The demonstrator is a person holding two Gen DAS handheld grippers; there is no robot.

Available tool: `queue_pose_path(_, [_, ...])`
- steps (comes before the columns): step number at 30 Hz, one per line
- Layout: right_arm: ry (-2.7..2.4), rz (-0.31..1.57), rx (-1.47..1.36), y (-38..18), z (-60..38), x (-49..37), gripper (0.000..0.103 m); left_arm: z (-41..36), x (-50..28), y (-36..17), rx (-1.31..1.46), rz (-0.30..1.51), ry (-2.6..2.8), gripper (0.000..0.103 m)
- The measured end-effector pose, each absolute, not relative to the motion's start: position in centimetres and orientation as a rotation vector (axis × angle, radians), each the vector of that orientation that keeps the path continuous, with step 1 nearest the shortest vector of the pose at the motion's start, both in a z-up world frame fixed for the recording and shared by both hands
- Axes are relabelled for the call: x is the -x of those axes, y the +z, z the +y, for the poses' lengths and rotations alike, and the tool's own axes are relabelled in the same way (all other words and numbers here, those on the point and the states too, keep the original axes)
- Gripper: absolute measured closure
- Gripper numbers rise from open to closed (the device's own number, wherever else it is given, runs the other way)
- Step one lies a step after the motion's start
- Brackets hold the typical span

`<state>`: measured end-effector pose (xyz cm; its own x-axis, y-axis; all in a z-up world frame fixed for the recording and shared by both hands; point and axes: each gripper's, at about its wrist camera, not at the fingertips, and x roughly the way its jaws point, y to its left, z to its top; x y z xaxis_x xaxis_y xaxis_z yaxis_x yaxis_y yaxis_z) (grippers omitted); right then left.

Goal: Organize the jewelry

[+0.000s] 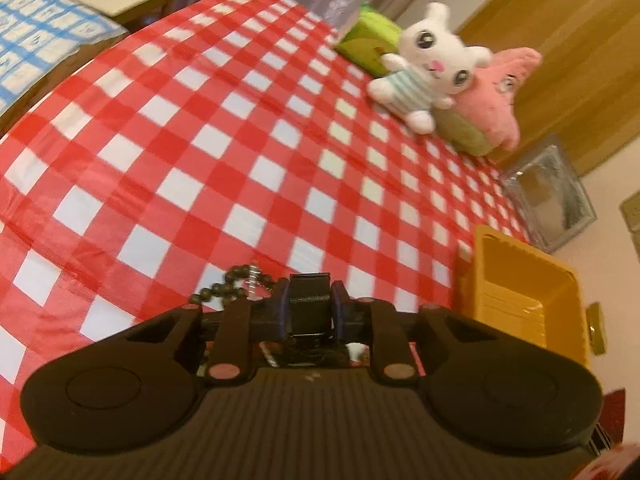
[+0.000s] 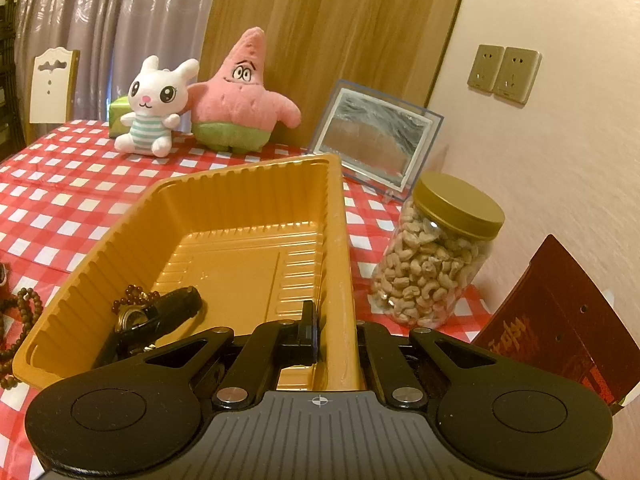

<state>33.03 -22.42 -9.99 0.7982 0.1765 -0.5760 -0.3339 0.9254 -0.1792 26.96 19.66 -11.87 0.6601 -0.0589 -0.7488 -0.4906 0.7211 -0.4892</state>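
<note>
Black and nearly closed, the left claw points down at the red-checked bench, its jaws close together; a dark bead bracelet lies on the cloth just ahead and to its left, and whether the tips pinch it cannot be told. To its right stands the gold plastic tray. The right claw is clenched on the tray's right wall, one finger inside and one outside. Inside the tray, left of this claw, lie a black-strapped watch and reddish beads. Right of it stands a cashew jar; farther off sit a white bunny plush and a pink starfish plush.
</note>
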Motion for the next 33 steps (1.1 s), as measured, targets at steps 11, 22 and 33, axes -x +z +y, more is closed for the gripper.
queue_pose_path(11, [0.281, 0.585, 0.281, -10.0, -22.4, -33.0, 0.099, 16.4, -26.1, -8.8, 0.625, 0.773, 0.159, 0.103])
queue_pose_path(22, [0.288, 0.576, 0.273, -10.0, -22.2, -32.5, 0.100, 14.0, -26.0, -7.2, 0.491, 0.765, 0.126, 0.098])
queue_pose_path(33, [0.288, 0.580, 0.270, -9.9, -22.3, -32.5, 0.100, 11.4, -27.6, -11.2, 0.080, 0.902, 0.139, 0.075])
